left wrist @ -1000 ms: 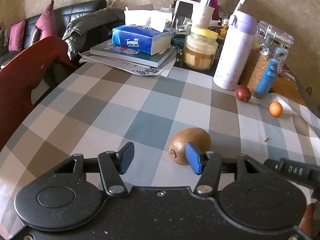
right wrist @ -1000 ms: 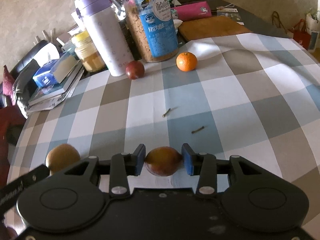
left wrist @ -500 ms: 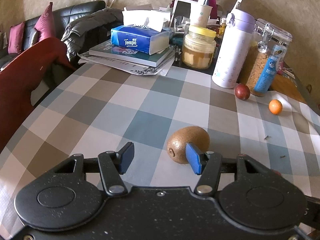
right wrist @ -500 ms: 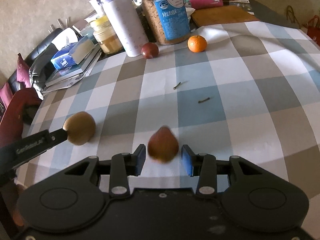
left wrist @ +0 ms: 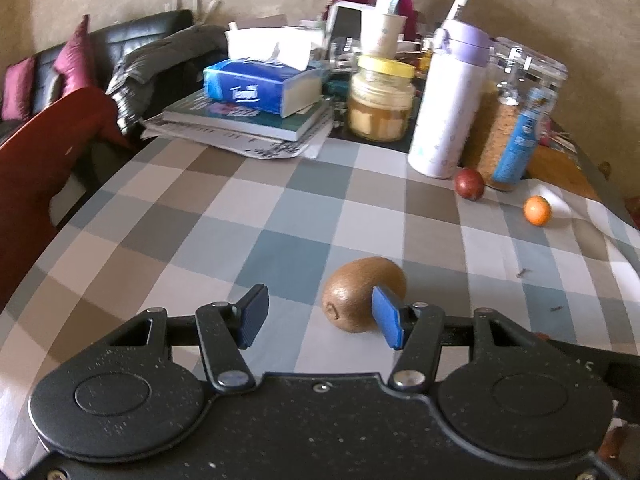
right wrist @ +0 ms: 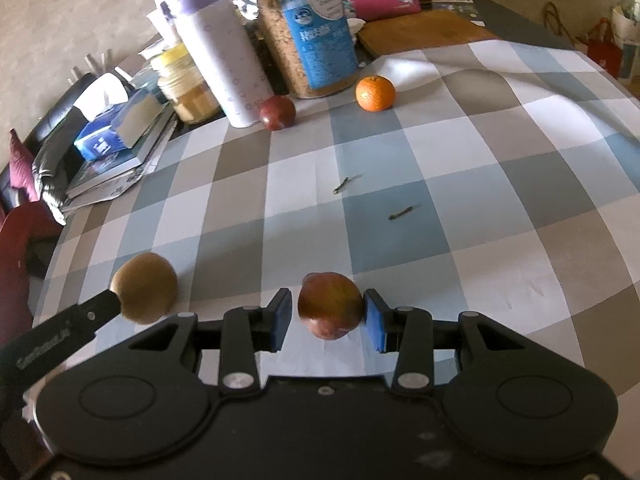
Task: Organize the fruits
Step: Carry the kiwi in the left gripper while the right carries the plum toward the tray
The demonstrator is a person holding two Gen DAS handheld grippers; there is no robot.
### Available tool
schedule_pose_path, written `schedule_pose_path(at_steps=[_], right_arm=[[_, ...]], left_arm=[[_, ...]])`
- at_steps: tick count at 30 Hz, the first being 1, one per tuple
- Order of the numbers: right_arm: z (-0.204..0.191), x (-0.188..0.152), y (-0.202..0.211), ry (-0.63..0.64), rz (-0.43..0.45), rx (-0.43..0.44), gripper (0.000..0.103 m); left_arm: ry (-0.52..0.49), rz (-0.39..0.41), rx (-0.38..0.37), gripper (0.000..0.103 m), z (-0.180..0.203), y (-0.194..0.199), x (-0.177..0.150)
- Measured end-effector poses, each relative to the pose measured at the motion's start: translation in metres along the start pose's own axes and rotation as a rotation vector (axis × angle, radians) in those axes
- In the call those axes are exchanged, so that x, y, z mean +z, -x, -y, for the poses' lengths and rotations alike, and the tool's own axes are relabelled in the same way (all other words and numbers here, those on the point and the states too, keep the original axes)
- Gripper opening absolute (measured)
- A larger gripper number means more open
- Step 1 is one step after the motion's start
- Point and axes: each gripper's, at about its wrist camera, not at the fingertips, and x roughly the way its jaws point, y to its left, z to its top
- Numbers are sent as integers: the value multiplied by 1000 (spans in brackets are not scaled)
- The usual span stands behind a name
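Checked cloth covers the worktop (right wrist: 500, 208), with a cluttered far edge and a dark sofa beyond.

Right gripper (right wrist: 325, 316) straddles a reddish-brown fruit (right wrist: 330, 305) lying on the cloth; its jaws have just been closing around the fruit. The right pad (right wrist: 375, 319) looks to touch it, the left pad (right wrist: 280, 318) stands a sliver clear, so the grip is not yet tight. To this gripper's left lies the kiwi (right wrist: 145, 287), with a finger of the other gripper against its near side. Ahead lie two small twigs (right wrist: 400, 213). Farther ahead sit a dark red fruit (right wrist: 277, 112) and, to its right, an orange (right wrist: 375, 93), in front of a white bottle (right wrist: 224, 56) and a cereal jar (right wrist: 312, 36).

Left gripper (left wrist: 318, 317) is released, jaws wide. The kiwi (left wrist: 362, 294) sits just ahead of its right finger (left wrist: 387, 322), touching it or nearly so, not between the pads. Far ahead to the left a tissue box (left wrist: 256, 86) rests on stacked books (left wrist: 248, 120).
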Motion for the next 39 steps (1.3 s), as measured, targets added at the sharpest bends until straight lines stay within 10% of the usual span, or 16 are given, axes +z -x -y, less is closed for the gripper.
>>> schedule_pose_path(at_steps=[8,20,39], right_arm=[[-1,-9,3,24,47,-13,37],[-1,-12,5,29,58,-8,37],[-8,-14,4,59,72,-46,38]], left_arm=[[-4,-33,-92,66,-4,-6,5],[-127,-65,-17,71,21,-34,3],[-33,-107,-110,61,9,-41,4]])
